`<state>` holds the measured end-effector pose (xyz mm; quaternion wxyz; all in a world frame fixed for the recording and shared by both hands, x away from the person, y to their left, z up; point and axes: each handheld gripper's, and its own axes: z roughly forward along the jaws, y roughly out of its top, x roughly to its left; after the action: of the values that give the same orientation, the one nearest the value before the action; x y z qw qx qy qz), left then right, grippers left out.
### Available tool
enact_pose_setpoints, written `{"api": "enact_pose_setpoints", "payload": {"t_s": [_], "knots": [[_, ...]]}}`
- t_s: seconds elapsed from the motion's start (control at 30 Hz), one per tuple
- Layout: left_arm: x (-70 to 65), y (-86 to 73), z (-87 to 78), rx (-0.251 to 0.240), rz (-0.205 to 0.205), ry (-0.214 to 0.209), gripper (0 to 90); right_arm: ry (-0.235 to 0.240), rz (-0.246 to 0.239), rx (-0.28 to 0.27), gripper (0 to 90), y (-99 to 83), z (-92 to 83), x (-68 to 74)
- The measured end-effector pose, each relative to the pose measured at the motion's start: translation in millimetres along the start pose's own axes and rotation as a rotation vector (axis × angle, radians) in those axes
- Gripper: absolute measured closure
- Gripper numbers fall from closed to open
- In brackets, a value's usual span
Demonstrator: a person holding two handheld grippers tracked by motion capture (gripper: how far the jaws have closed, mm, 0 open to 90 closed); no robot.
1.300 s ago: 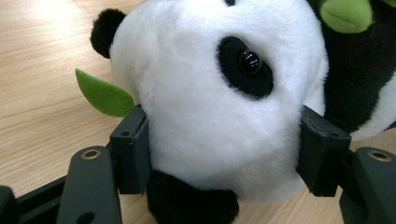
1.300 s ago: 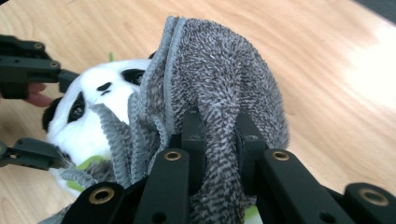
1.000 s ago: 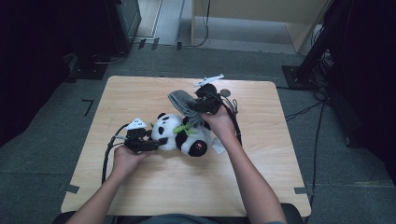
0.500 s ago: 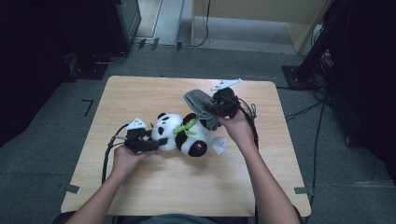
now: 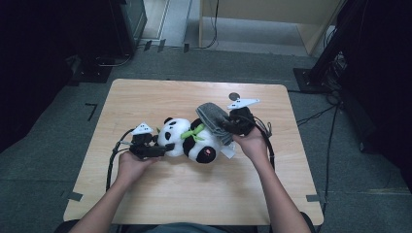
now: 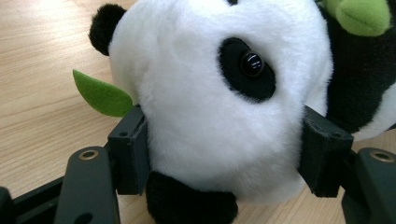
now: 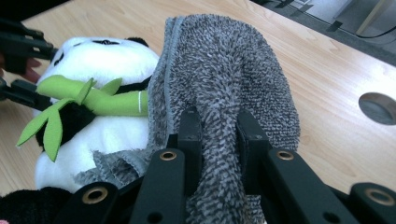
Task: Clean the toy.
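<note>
Bare table (image 5: 160,194) all round (panda (image 5: 187,138) and grey cloth (image 5: 214,121) block the middle).

A light wooden table (image 5: 160,97) with rounded corners stands on a grey carpeted floor (image 5: 53,131). A small round hole (image 5: 234,96) sits in the tabletop toward its far right part. A plush panda (image 5: 189,141) lies on its side near the middle of the table, head to the left, with a green bamboo sprig (image 5: 193,132) across its chest and a white tag (image 5: 228,151) at its right side. Strips of dark tape (image 5: 73,196) mark the near left and near right edges.
</note>
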<state>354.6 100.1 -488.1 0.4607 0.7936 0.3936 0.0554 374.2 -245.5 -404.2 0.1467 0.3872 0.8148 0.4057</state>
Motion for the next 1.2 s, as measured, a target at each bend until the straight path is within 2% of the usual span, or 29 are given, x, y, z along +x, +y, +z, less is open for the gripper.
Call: {"api": "enact_pose_setpoints", "payload": {"t_s": [0.13, 0.23, 0.3, 0.43, 0.6, 0.77, 0.83, 0.97, 1.07, 1.2], "knots": [[0.3, 0.1, 0.0, 0.001, -0.002, -0.002, 31.0, 0.016, 0.069, -0.020, 76.5, -7.8, -2.8, -8.7], [0.6, 0.5, -0.1, 0.003, -0.004, -0.003, 31.0, 0.024, 0.102, -0.049, 76.6, -15.2, -3.4, -13.1], [0.5, 0.8, -0.1, 0.005, -0.008, -0.005, 31.0, 0.023, 0.107, -0.063, 76.6, -18.9, -3.7, -14.5], [1.2, 1.5, -0.1, 0.009, -0.008, -0.007, 30.9, -0.008, 0.128, -0.048, 77.1, -26.9, -2.4, -21.2], [1.9, 2.3, -0.1, 0.013, -0.006, -0.011, 31.0, 0.003, 0.189, -0.030, 77.4, -38.5, 3.1, -33.0], [2.0, 1.9, -0.4, 0.013, 0.001, -0.012, 30.9, -0.039, 0.213, -0.008, 77.5, -41.6, 5.1, -42.2], [2.1, 1.5, -0.3, 0.011, 0.002, -0.012, 30.9, -0.046, 0.218, -0.024, 77.4, -40.3, 0.7, -44.0], [0.3, 0.0, -1.6, 0.008, 0.012, -0.007, 31.1, -0.049, 0.215, -0.090, 77.4, -29.3, -14.7, -43.5], [-2.2, -1.5, -2.2, 0.003, 0.016, 0.006, 31.4, -0.035, 0.202, -0.140, 77.4, -16.0, -26.0, -38.1], [-2.8, -3.3, -2.4, -0.007, 0.016, 0.009, 31.4, -0.006, 0.158, -0.173, 77.4, -1.2, -31.3, -25.8]]}}
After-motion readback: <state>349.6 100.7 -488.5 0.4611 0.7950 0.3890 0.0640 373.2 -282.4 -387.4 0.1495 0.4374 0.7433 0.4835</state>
